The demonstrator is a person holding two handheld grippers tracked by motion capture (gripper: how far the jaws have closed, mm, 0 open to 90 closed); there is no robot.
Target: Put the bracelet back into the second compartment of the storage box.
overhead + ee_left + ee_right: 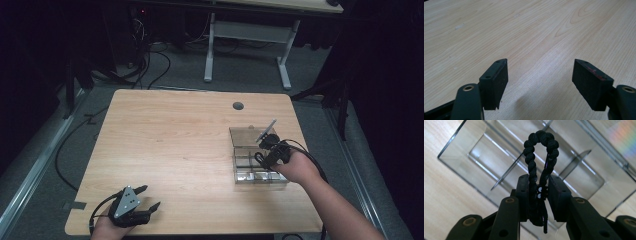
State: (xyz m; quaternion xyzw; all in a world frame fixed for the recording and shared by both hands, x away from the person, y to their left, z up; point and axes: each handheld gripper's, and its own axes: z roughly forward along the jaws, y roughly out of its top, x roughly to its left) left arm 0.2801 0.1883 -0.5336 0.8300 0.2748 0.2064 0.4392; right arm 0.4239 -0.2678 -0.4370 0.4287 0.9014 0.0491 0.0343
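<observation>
Light wooden table (pixel 175 145) with round grommet hole (pixel 238 106), white-legged desk (pixel 247 30) behind, floor cables (pixel 150 65)

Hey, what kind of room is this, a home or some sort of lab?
Most likely a lab or recording workspace, not a home. A plain wooden table stands on grey carpet with loose cables trailing behind it, another desk frame sits beyond, and dark curtains close off the sides.
</observation>
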